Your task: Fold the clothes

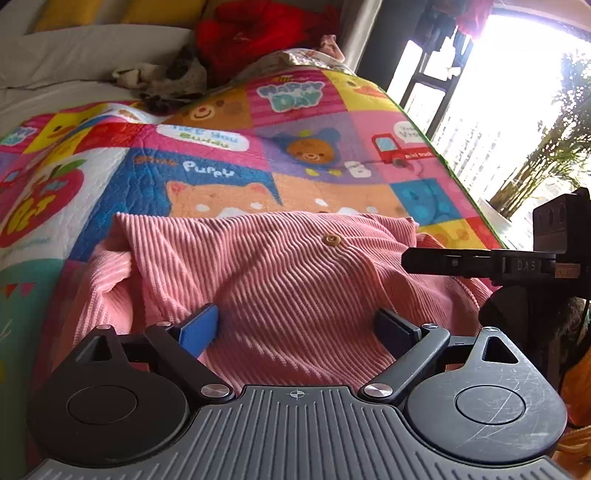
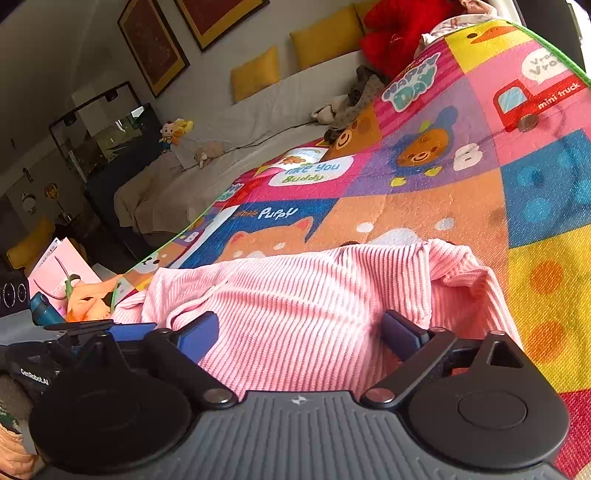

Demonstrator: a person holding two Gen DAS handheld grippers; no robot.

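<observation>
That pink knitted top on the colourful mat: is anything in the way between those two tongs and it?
Nothing visible is. The pink top lies partly folded on the mat, right in front of both tools. The left tongs and right tongs both stand open with the fabric directly between their fingers, and nothing else lies on the garment.

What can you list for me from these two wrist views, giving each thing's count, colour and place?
Garment: one, pink ribbed knit with a tan button, partly folded on the near part of the mat.
Play mat: one, multicoloured cartoon patchwork, under the garment.
Cushions: several, yellow, along the sofa back.
Red plush thing: one, beyond the mat's far end.
Framed pictures: two, dark with gold frames, on the wall.
Small clothes pile: grey and cream, at the mat's far edge.
Left gripper: black with blue pads, open over the garment.
Right gripper: same build, open over the garment.
</observation>
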